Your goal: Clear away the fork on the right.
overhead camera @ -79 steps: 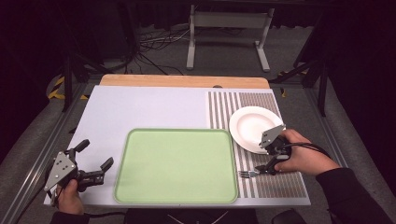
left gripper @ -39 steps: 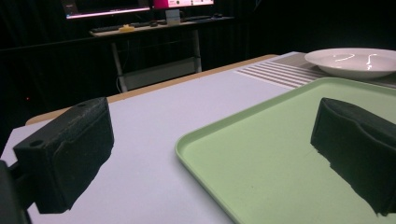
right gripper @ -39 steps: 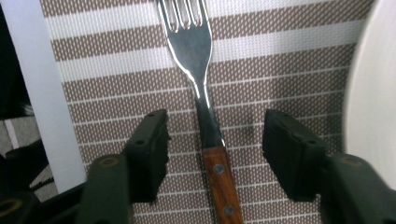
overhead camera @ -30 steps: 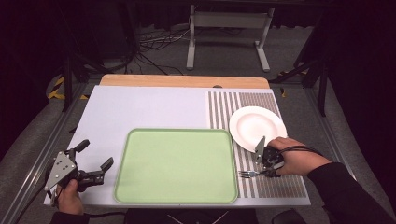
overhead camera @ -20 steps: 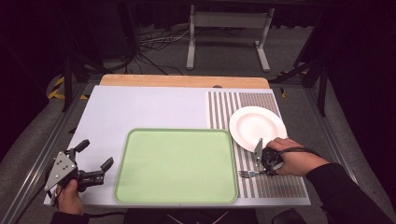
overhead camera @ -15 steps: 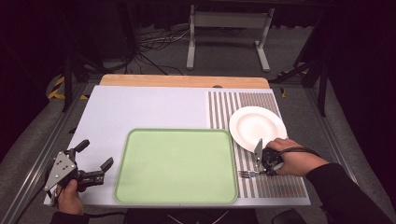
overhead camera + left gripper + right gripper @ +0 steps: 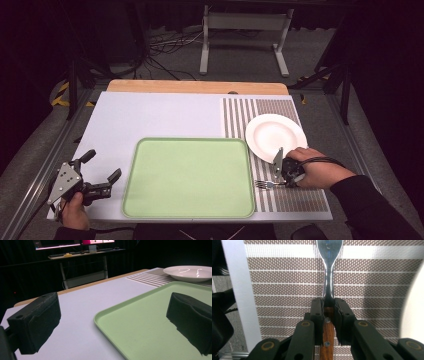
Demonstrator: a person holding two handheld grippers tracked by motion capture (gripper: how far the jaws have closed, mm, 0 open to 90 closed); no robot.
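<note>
My right gripper [image 7: 328, 312] has just been closing and now pinches the wood-handled fork [image 7: 329, 285] lying on the striped placemat [image 7: 295, 200], lower right of the high view. I'd lift straight up, keeping it level. The white plate [image 7: 275, 135] sits just above; the green tray [image 7: 187, 177] lies left. My left gripper [image 7: 102, 182] rests spread, lower left.

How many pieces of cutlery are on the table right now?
1. A wooden-handled fork lies on the striped mat, just right of the green tray and below the white plate, its handle clamped in the right claw.
</note>
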